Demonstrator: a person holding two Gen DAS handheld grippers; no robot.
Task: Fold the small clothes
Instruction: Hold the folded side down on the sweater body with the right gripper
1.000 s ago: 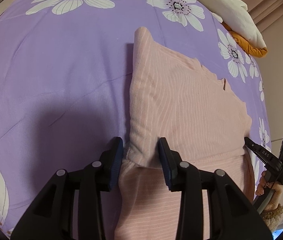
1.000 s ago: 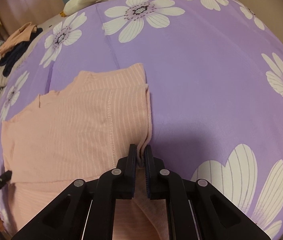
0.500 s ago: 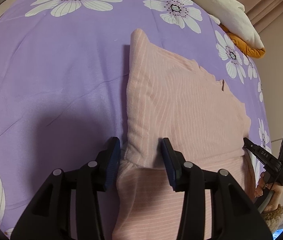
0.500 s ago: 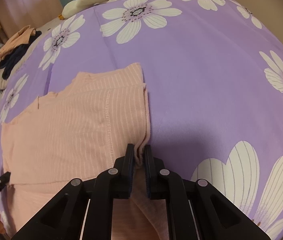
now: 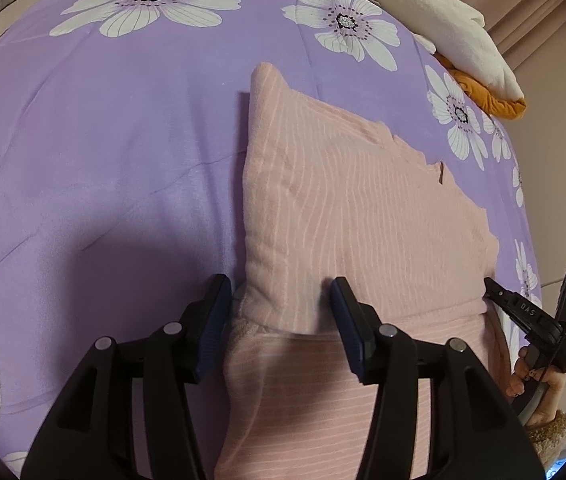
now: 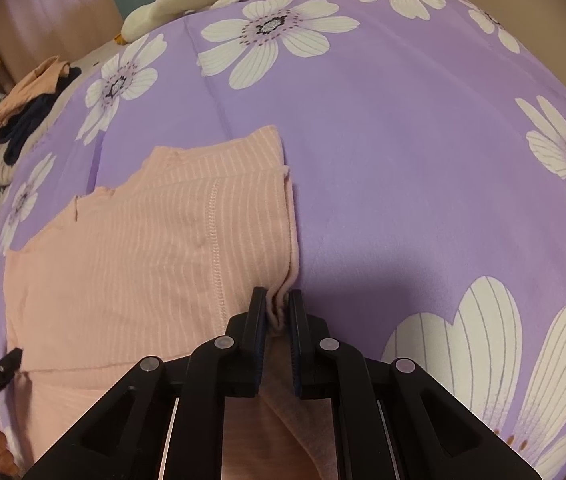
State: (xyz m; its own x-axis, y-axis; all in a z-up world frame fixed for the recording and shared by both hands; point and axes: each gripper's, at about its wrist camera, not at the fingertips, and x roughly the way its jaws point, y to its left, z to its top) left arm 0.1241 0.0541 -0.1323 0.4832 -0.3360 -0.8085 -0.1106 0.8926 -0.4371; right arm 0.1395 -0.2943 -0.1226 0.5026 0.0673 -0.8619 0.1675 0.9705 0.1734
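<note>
A pink striped garment (image 5: 363, 216) lies folded on the purple flowered bedspread (image 5: 103, 140), its upper layer doubled back over a lower panel that runs toward me. My left gripper (image 5: 279, 300) is opening: the fold's left corner sits between the blue pads (image 5: 213, 320), but neither pad presses on it, so I hold nothing on this side. My right gripper (image 6: 277, 312) is nearly closed, pinching the bunched right edge of the garment (image 6: 143, 248) between its pads (image 6: 259, 320). In the left wrist view, the right gripper (image 5: 495, 292) meets the fold's right end, a hand (image 5: 539, 388) behind it. A cream and orange plush bundle (image 5: 443, 32) lies at the far edge; other clothes (image 6: 31, 96) are heaped well apart at far left.
</note>
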